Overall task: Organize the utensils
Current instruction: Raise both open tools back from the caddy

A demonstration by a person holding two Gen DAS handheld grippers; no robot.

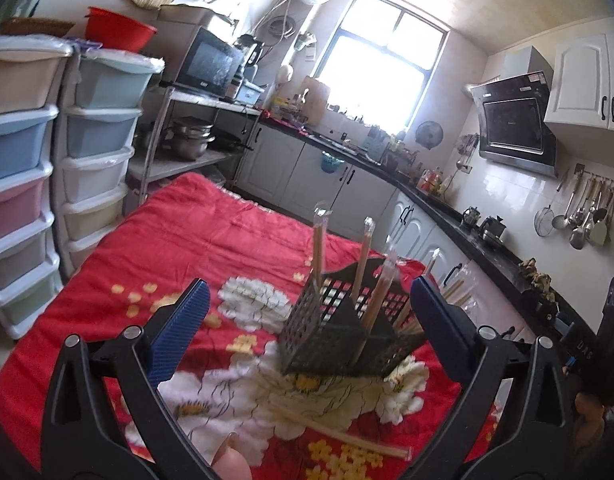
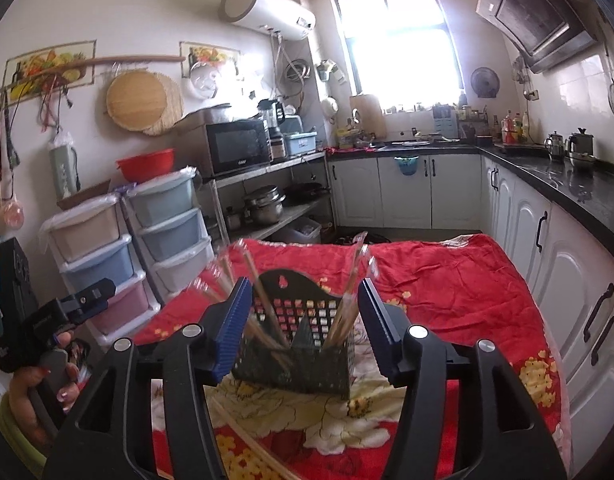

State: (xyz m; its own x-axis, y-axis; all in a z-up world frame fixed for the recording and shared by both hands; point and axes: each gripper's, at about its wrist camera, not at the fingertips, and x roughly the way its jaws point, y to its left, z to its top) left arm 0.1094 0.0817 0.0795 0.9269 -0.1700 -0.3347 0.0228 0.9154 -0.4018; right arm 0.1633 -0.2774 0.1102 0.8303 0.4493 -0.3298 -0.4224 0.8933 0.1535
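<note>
A black perforated utensil holder (image 1: pixel 327 340) (image 2: pixel 299 364) stands on a red floral cloth (image 1: pixel 207 240) (image 2: pixel 447 280). Several wrapped pairs of chopsticks (image 1: pixel 363 256) (image 2: pixel 263 300) lean upright inside it. More wrapped chopsticks (image 1: pixel 339 432) (image 2: pixel 243 436) lie flat on the cloth, nearer to me than the holder. My left gripper (image 1: pixel 309 292) is open wide, short of the holder, its blue pads empty. My right gripper (image 2: pixel 305 320) is open less far, with the holder just beyond its tips and nothing between its pads. A hand (image 2: pixel 35 380) grasps the left gripper's handle.
Stacked pastel plastic drawers (image 1: pixel 23 160) (image 2: pixel 163 220) stand left of the cloth. A metal shelf with pots and a microwave (image 2: pixel 235 148) is behind them. White cabinets under a black counter (image 1: pixel 499 260) (image 2: pixel 567 184) run along the right. Ladles hang on the wall (image 1: pixel 587 216).
</note>
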